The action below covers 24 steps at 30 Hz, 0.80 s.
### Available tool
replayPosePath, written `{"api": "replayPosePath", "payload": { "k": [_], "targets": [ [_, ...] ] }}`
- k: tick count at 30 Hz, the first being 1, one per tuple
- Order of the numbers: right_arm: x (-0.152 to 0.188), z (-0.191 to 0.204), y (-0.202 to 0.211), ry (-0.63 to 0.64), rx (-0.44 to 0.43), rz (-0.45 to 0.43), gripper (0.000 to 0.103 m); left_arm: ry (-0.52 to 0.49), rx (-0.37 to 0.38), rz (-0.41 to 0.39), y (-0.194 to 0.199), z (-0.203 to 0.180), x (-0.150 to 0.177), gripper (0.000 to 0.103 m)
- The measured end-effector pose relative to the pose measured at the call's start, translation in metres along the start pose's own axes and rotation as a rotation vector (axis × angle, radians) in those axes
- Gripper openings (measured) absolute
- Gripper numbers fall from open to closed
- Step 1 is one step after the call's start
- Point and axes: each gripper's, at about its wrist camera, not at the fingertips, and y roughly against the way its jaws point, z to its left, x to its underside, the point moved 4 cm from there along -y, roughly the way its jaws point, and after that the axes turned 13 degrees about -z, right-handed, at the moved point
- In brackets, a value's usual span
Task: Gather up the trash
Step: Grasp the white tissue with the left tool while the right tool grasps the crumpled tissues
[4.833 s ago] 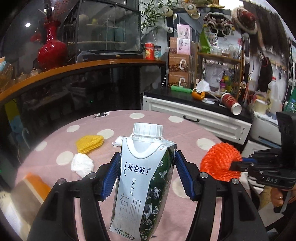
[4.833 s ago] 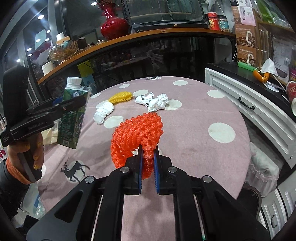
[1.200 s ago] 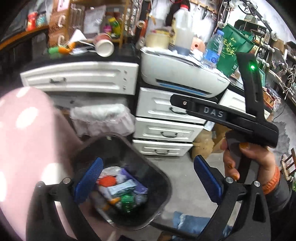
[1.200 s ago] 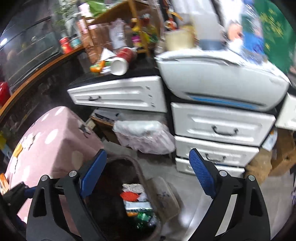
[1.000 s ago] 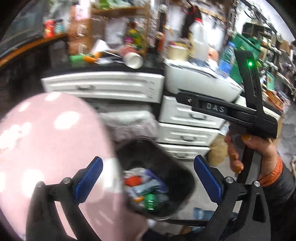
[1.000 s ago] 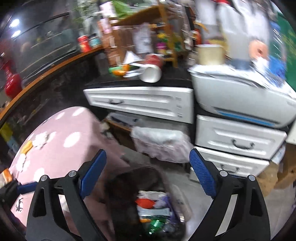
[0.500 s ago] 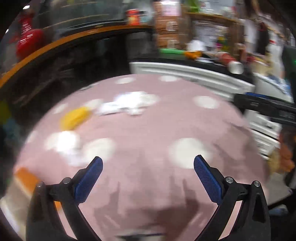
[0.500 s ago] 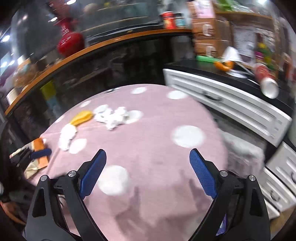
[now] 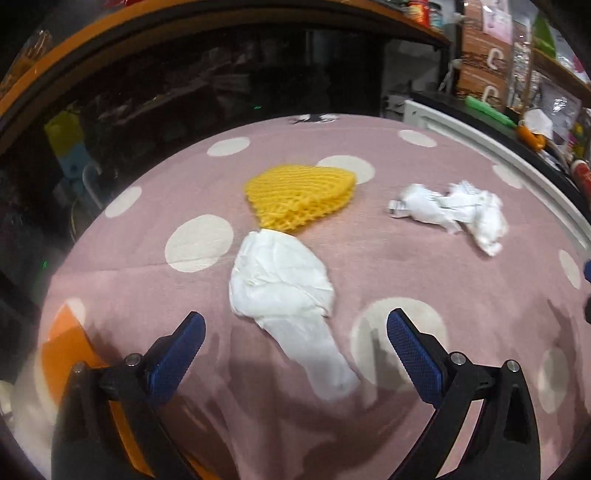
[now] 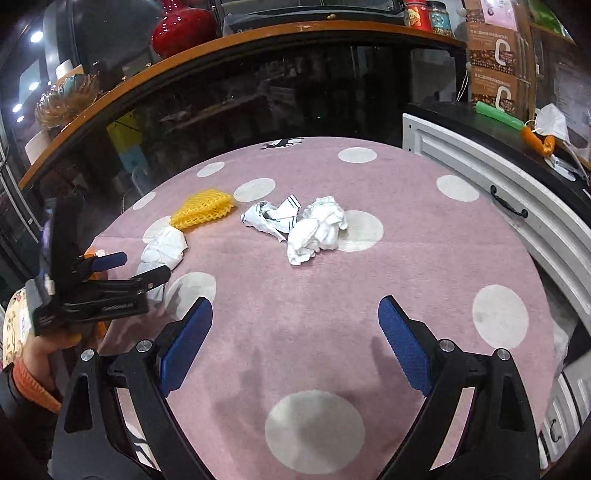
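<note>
On the table [image 10: 424, 236] lie three trash pieces — one yellow foam net [image 9: 301, 194], two crumpled tissues [image 9: 282, 275] [image 10: 317, 229]. Left claw [image 9: 295, 354] and right claw [image 10: 295, 341] hover low, both spread apart, empty.

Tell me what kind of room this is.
Probably a lived-in home dining or living area: a round table under a pink polka-dot cloth, a curved glass-fronted cabinet topped by a red vase, and white drawers.

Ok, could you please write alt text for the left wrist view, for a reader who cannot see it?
Open left tongs hover over a crumpled white tissue on a pink polka-dot tablecloth. A yellow foam net lies just beyond the tissue, and crumpled white paper lies farther right.
</note>
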Motion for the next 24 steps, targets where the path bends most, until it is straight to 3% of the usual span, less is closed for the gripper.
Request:
{"api": "replayPosePath", "payload": {
  "k": [5,6,16,24],
  "targets": [
    [0.000,0.000,-0.011,0.007,0.011,0.015,0.090,0.030,-0.002,0.021,-0.017,0.001,-0.001,0.095],
    [-0.001,0.000,-0.014,0.006,0.011,0.018,0.090,0.026,-0.005,0.019,-0.019,0.000,-0.002,0.091],
    [-0.001,0.002,-0.026,0.005,0.014,0.033,0.090,0.088,0.001,-0.015,-0.014,0.012,-0.004,0.020],
    [-0.003,0.012,-0.033,0.046,0.022,0.031,0.089,0.099,0.066,-0.106,0.029,0.008,-0.008,0.014]
  ]
}}
